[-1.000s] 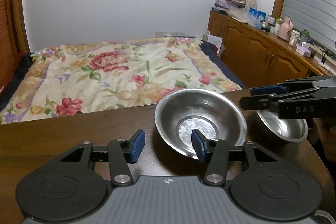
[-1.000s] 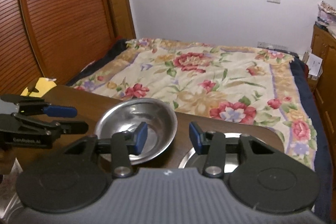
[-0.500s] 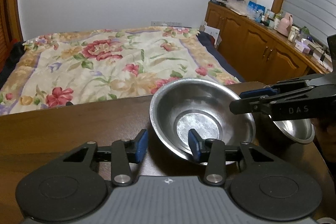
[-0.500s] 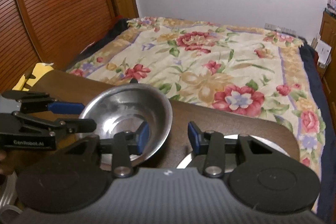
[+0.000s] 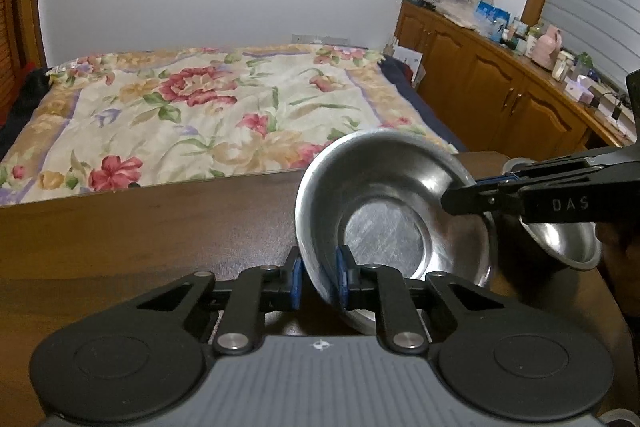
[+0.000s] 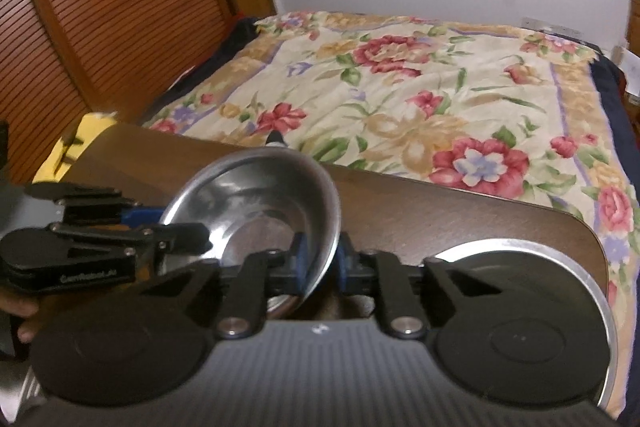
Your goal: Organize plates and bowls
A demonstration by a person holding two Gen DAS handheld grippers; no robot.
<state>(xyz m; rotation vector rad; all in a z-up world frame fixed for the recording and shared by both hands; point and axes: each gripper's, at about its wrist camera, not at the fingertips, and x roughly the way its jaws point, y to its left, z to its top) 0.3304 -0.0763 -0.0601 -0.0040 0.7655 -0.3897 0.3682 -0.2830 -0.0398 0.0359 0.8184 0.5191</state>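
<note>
bowl [image 5: 394,215] now tilted above wooden table [image 5: 140,227]; floral bed [image 5: 208,115] beyond.

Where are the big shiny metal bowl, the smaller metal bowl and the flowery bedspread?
Big shiny metal bowl [image 5: 384,231]: left wrist view, flat bottom.
Smaller metal bowl [image 5: 564,243]: left wrist view, inner wall.
Flowery bedspread [image 6: 400,95]: right wrist view, middle.

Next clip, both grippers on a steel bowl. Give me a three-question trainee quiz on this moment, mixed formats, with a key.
1. True or false: the left gripper and the right gripper are each shut on the rim of the same large steel bowl.
2. Multiple choice: the smaller steel bowl lies to which side of the large one in the left wrist view? A) left B) right C) inside it
3. Fill in: beyond the wooden table is a bed with a ___ bedspread.

Key: 1 true; 2 B; 3 floral
</note>
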